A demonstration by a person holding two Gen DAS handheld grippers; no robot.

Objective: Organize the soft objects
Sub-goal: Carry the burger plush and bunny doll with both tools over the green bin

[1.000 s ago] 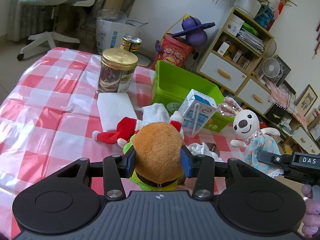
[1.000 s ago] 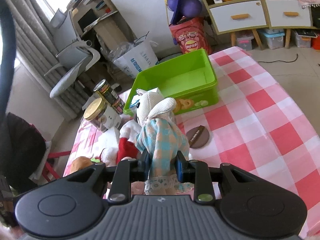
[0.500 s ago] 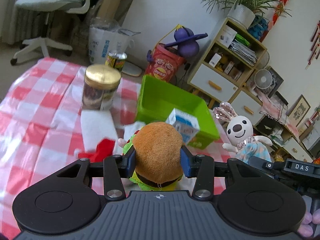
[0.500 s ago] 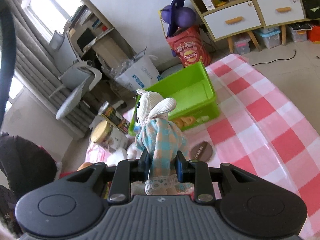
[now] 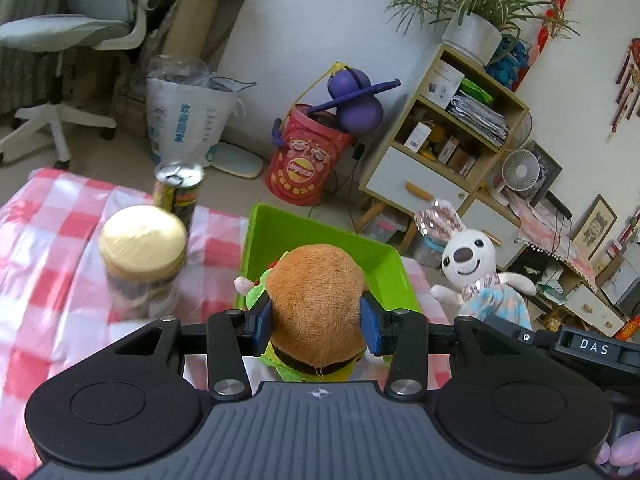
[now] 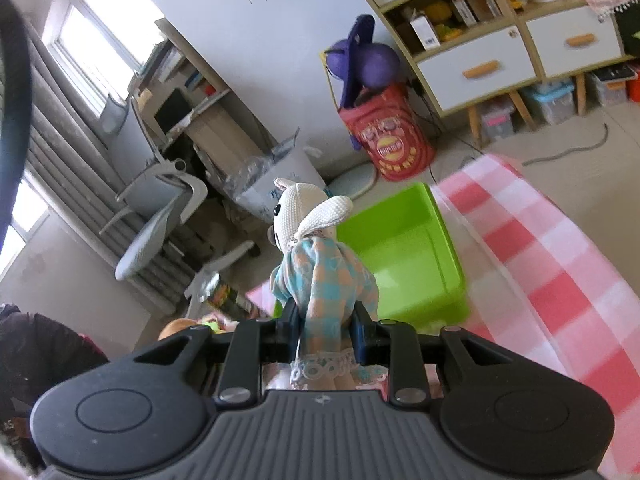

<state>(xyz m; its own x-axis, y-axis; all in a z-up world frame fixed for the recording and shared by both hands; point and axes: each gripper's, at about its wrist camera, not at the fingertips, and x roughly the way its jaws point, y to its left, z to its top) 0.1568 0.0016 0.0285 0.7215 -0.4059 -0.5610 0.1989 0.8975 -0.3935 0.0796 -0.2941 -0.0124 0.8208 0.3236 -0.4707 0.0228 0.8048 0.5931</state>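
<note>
Plush brown-bunned hamburger toy [image 5: 316,304] is sitting clamped between your left gripper's [image 5: 316,322] 2 fingers, above the green plastic bin [image 5: 256,248]; your right gripper [image 6: 322,330] is pinching the white rabbit doll in blue checked dress [image 6: 320,276].

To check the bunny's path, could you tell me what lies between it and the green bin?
Nothing: in the right wrist view the bunny, clamped in the right claw, has the green bin just beyond it.
</note>
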